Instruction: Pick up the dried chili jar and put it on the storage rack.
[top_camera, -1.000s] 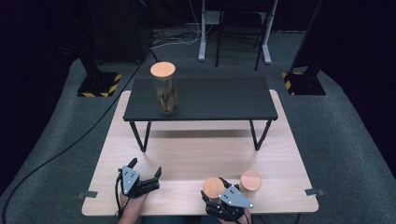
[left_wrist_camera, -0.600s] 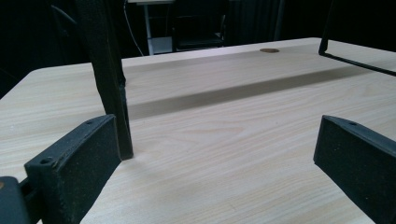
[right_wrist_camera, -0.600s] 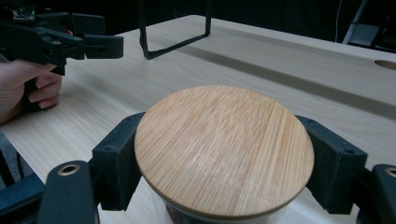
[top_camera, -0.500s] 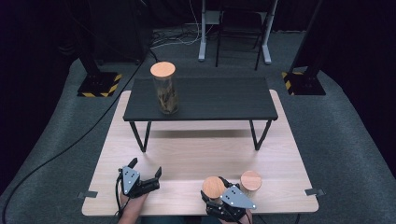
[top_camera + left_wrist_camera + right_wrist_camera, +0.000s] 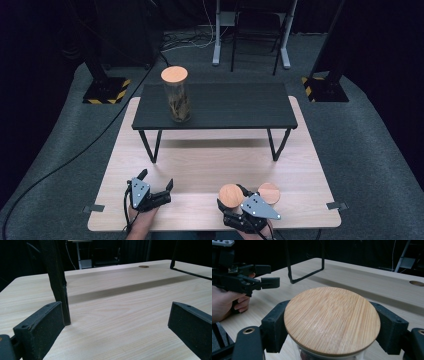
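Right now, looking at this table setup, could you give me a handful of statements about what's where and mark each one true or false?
1. The right gripper is clamped on a jar with a wooden lid. True.
2. The left gripper holds a jar as well. False: its jaws stand open with only bare tabletop between them.
3. A tall clear jar stands upright on the small black table. True.
4. That tall jar has no lid. False: a round wooden lid sits on top.
5. Another round wooden lid sits on the light wooden table beside the right gripper. True.
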Available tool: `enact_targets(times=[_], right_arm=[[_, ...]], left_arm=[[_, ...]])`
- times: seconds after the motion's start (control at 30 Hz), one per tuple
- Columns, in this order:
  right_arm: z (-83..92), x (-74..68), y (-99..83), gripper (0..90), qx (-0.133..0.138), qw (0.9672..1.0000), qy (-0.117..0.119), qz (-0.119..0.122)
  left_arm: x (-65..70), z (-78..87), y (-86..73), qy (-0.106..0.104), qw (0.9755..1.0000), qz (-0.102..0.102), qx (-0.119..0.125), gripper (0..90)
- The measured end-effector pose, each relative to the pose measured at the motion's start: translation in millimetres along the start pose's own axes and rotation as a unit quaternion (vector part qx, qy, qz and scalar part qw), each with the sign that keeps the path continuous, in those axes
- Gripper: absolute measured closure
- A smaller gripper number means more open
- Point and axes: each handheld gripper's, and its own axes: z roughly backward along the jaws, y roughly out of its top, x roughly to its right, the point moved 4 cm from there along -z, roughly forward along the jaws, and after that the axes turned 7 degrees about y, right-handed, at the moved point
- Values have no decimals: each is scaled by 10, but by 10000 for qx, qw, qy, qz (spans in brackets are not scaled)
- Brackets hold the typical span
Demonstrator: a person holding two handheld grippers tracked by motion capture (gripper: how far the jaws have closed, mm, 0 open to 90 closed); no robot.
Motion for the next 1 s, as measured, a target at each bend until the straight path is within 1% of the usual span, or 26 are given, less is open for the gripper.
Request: enact_targets(times=[0.3, 0.5, 0.67, 1.0], right_arm=[[0, 49, 218, 231, 67, 10000, 7, 62], [-13, 102, 375, 231, 125, 9999, 27, 38], [-41, 146, 470, 231, 115, 9999, 23, 34], [-78, 210, 664, 231, 190, 9998, 11, 56]], left_arm=[[-1, 0, 0, -7, 10000, 13, -2, 1], [-2, -1, 0, -19, 10000, 17, -1, 1], [-3, -2, 0, -23, 10000, 27, -1, 1], [-1, 1, 0, -22, 10000, 19, 13, 2]])
